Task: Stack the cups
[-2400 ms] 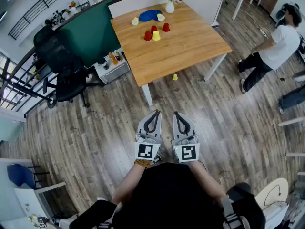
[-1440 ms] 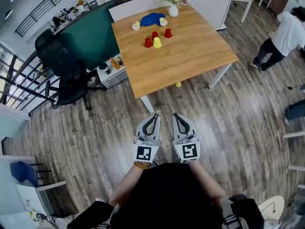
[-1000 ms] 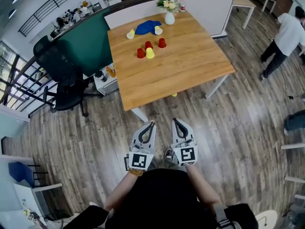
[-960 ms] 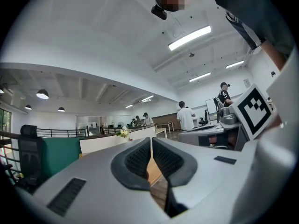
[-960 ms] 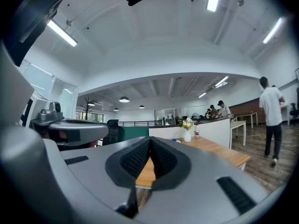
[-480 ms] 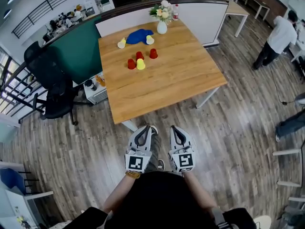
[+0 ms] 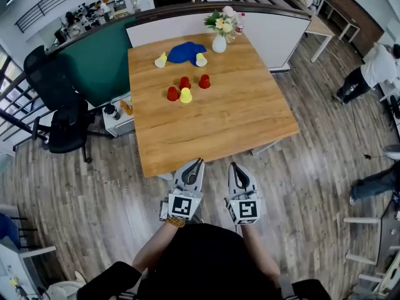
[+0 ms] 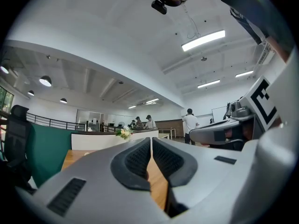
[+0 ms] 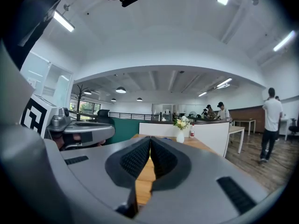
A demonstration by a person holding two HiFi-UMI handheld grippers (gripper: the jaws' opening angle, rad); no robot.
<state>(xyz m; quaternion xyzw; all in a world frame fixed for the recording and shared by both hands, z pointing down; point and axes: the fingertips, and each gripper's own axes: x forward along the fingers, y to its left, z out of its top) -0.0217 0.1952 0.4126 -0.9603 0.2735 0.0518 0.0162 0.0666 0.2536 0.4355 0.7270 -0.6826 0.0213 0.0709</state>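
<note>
The grey left gripper [image 7: 197,162] and the grey right gripper [image 7: 233,166] are both clenched on nothing, at the lower centre, by the near edge of the light wooden table [image 7: 250,114]. Three small red plastic cups [image 7: 173,94] and one yellow plastic cup [image 7: 185,95] stand at the upper centre (grouped, not stacked), well apart from the grippers.

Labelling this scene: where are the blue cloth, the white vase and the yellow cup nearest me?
blue cloth [image 7: 185,52]: head view, its middle.
white vase [image 7: 219,44]: head view, its body.
nearest yellow cup [image 7: 185,95]: head view, its side.
</note>
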